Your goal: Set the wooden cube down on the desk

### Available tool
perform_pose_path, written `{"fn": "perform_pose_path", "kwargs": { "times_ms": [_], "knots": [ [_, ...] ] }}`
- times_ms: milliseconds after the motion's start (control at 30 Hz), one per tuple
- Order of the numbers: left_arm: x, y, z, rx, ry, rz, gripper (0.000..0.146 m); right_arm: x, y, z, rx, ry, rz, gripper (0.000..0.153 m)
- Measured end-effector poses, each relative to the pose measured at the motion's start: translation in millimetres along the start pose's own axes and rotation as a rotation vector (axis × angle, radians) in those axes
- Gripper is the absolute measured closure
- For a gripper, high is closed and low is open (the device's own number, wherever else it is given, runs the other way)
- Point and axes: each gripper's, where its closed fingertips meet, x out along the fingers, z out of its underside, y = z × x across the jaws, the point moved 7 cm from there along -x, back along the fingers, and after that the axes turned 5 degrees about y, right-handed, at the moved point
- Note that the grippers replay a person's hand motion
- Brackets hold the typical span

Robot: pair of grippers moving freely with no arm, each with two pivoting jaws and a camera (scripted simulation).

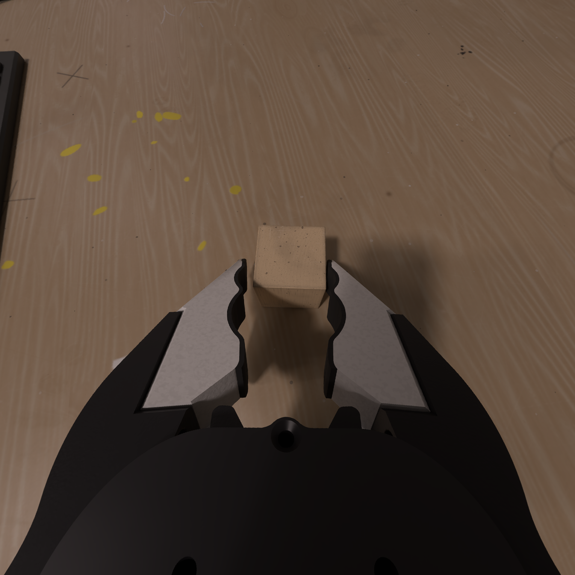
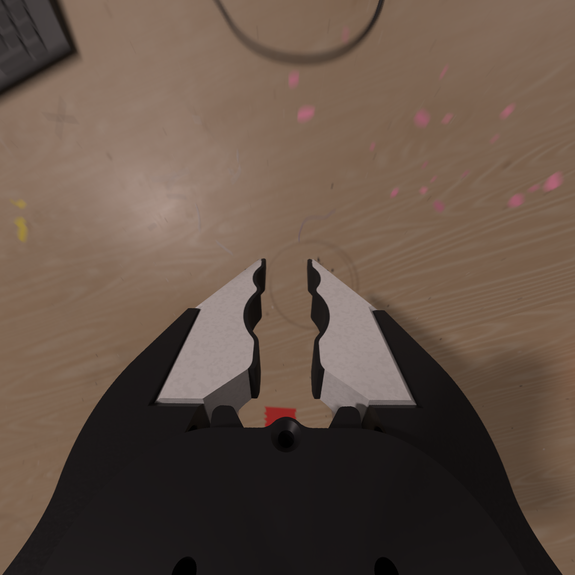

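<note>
The wooden cube (image 1: 289, 264) is a pale speckled block sitting upright on the wooden desk (image 1: 404, 155), with its shadow falling to its right. My left gripper (image 1: 286, 264) is open around the cube. Its fingertips flank the cube's sides: a thin gap shows on the left, and the right tip is at the cube's edge. My right gripper (image 2: 286, 264) is open and empty, hovering over bare desk (image 2: 124, 280) above a faint ring mark. The cube does not show in the right wrist view.
A dark flat object lies at the desk's left edge (image 1: 9, 124) and shows at the top left of the right wrist view (image 2: 28, 40). A grey cable loop (image 2: 298, 57) lies ahead of the right gripper. Yellow and pink paint spots and a red tape scrap (image 2: 280, 413) mark the desk.
</note>
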Motion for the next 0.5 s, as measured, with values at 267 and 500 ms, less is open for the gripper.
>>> {"fn": "perform_pose_path", "kwargs": {
  "times_ms": [267, 500],
  "knots": [
    [-0.2, -0.1, 0.1, -0.004, 0.0, -0.002, 0.095, -116.7, -62.9, -54.2, -0.232, 0.872, 0.167, 0.062],
    [-0.2, 0.0, 0.3, 0.002, 0.0, -0.009, 0.094, -182.9, -132.0, -60.9, -0.184, 1.504, -0.433, 0.045]
  ]
}}
